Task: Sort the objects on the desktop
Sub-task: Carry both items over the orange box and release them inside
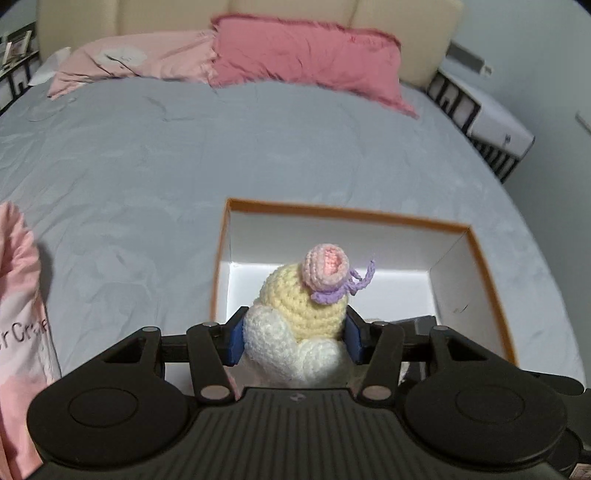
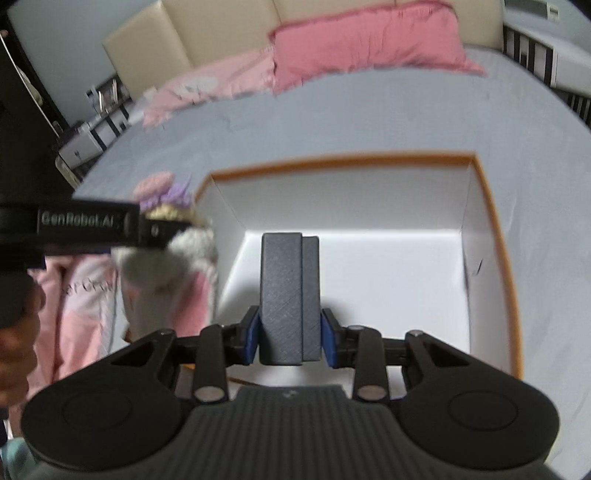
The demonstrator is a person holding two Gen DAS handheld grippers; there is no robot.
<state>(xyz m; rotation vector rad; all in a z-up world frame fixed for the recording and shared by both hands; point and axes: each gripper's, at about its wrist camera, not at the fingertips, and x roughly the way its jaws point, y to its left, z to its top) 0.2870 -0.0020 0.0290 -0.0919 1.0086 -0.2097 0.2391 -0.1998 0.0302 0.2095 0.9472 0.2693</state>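
On your far left a pink cloth [image 1: 18, 295] with printed lettering lies on the grey bedspread [image 1: 129, 166]. Your left gripper [image 1: 295, 339] is clamped on a crocheted toy [image 1: 303, 314], its blue pads [image 1: 236, 341] pressing the white and yellow body from both sides; the pink top with the purple bow sticks up past the fingertips. The toy hangs over the near left corner of the open white box [image 1: 476, 258] with the orange rim. In the right wrist view, your right gripper [image 2: 290, 339] is closed partway on a dark grey block [image 2: 288, 295], held upright between the pads [image 2: 253, 338] above the box's white floor [image 2: 388, 277]. Two pink pillows [image 2: 362, 40] lean against the cream headboard [image 2: 221, 26] behind.
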